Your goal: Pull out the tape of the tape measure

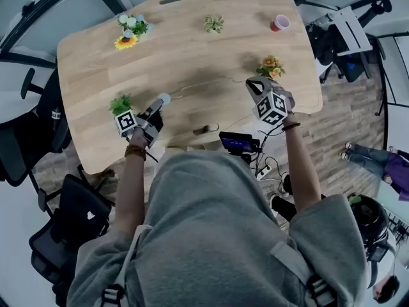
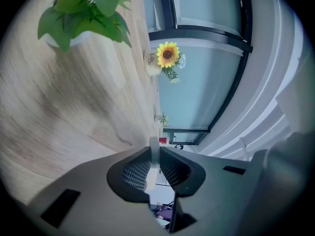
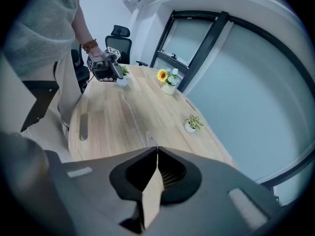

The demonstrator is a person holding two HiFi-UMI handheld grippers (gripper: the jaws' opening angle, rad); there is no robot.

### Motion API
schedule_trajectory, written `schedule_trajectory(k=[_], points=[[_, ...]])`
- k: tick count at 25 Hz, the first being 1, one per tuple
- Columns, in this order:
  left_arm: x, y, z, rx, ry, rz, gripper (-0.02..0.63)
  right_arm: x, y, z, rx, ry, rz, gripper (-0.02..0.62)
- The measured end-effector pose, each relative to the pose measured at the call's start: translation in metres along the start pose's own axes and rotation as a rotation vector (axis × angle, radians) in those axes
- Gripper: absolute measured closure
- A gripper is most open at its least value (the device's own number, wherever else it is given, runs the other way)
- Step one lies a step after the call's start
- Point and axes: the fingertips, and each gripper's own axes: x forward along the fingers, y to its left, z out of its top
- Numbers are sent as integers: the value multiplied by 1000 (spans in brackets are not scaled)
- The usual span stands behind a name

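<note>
Tabletop (image 1: 192,50): pale wood with rounded corners; I see it from above in the head view.
Left hand-held gripper (image 1: 156,107): at the tabletop's 8 o'clock; I read its jaws as pinching the tape measure (image 1: 164,98), whose white case sits edge-on between the pads.
Right hand-held gripper (image 1: 252,85): at the tabletop's 4 o'clock, angled down; its jaws are pressed together on the end of the tape (image 3: 129,113).
Tape: a thin strip drawn out across the wood, running from the tape measure at 9 o'clock to my right jaws at 3 o'clock.
Green plant (image 1: 120,103): just beside the left hand-held gripper, at its 9 o'clock.
Orange flowers (image 1: 271,66): near the right hand-held gripper, at its 1 o'clock.
Sunflower pot (image 1: 126,40): at the tabletop's 10 o'clock.
Small plant (image 1: 214,23): at the tabletop's 12 o'clock.
Red cup (image 1: 280,23): at the tabletop's 1 o'clock.
</note>
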Motion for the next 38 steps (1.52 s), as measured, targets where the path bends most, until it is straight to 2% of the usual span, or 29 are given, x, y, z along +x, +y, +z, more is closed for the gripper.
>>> schedule_trajectory(k=[5,14,23,29,38], points=[[4,16,-5,1,-9,41,541,15,18,-9,20,24,49,578],[7,45,-14,-22,-15,140,541,44,45,-46,153,96,113,578],[8,69,-11,-17,-61,175,541,65,59,-79,310,162,120,578],[6,78,-10,-25,-88,200,541,72,67,-93,351,194,129,578],[5,66,-4,-2,-101,177,448,74,69,-101,386,213,135,556]])
